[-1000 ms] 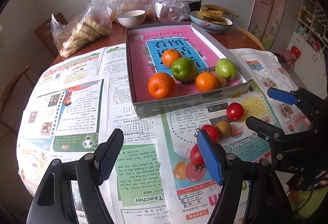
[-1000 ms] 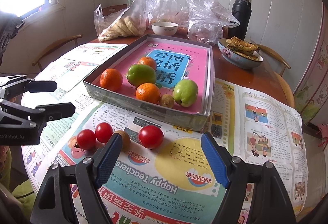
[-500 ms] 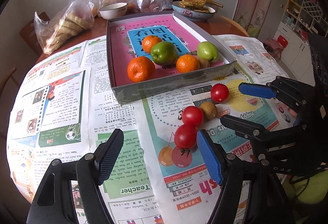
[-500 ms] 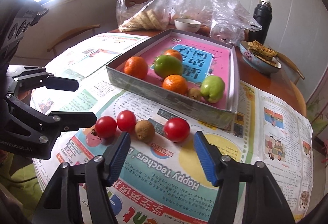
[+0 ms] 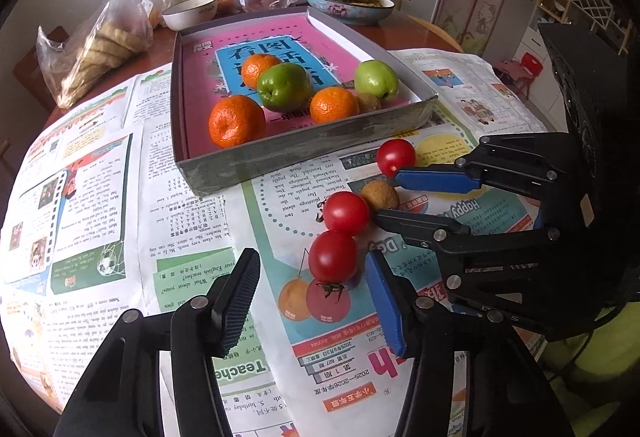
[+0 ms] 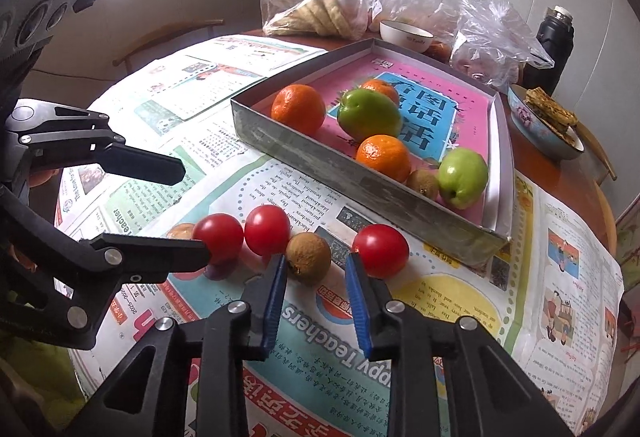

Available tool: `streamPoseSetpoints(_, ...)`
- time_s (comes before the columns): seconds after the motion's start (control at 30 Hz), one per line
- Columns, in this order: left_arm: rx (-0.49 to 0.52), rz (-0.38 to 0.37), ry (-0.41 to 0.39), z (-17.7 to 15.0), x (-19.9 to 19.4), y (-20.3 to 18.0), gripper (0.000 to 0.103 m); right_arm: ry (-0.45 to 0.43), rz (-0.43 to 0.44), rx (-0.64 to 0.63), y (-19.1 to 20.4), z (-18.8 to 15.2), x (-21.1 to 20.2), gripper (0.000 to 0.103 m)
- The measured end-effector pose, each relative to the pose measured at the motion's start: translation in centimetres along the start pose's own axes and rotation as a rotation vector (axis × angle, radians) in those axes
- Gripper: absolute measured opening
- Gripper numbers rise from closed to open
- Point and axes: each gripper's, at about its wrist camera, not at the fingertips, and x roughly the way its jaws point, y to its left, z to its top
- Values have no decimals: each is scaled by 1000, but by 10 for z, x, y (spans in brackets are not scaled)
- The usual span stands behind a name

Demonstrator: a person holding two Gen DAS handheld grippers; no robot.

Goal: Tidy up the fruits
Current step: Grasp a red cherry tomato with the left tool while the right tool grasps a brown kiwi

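Both grippers are dropping toward the row of loose fruit on the newspaper (image 5: pixel 192 205), and both sets of jaws have just been closing. At the bottom of the left wrist view, the left gripper (image 5: pixel 308 285) is narrowing around the nearest tomato (image 5: pixel 333 256), which is sitting between the pads but not yet pressed; the gap on its left side is plainly showing. In the lower middle of the right wrist view, the right gripper (image 6: pixel 316 269) is nearly pressed together on the brown kiwi (image 6: pixel 308 252), its pads looking to be just meeting the skin. To pinch well, each pair wants centring on its own fruit, since a second tomato (image 6: pixel 267 230) is touching the kiwi and a third tomato (image 6: pixel 380 251) is lying just beside the right pad. Farther up, the tray (image 5: pixel 304 149) is already holding oranges and green fruit, likely the destination.
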Motion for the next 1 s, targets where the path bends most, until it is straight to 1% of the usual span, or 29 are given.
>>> streamPoseSetpoints(0.13, -2, -13, 9, 1, 5, 0, 53, 8, 11, -17, 2, 1, 6, 27)
streamPoseSetpoints(0.37, -12, -42, 19, 5, 13, 2, 52, 6, 29, -7, -2, 3, 13, 26)
streamPoseSetpoints(0.43, -14, -48, 24, 5, 16, 2, 47, 4, 39, 0, -3, 4, 15, 26)
streamPoseSetpoints(0.47, -14, -52, 29, 6, 18, 2, 42, 3, 40, 0, -3, 4, 15, 26)
streamPoseSetpoints(0.5, -15, -55, 35, 6, 20, 2, 40, 2, 41, -2, -3, 5, 15, 26)
streamPoseSetpoints(0.7, -9, -64, 45, 6, 27, -3, 30, -4, 44, 6, -4, 4, 15, 26)
streamPoseSetpoints(1.0, -20, -64, 40, 6, 22, -1, 30, -27, 34, 25, -5, 4, 4, 25)
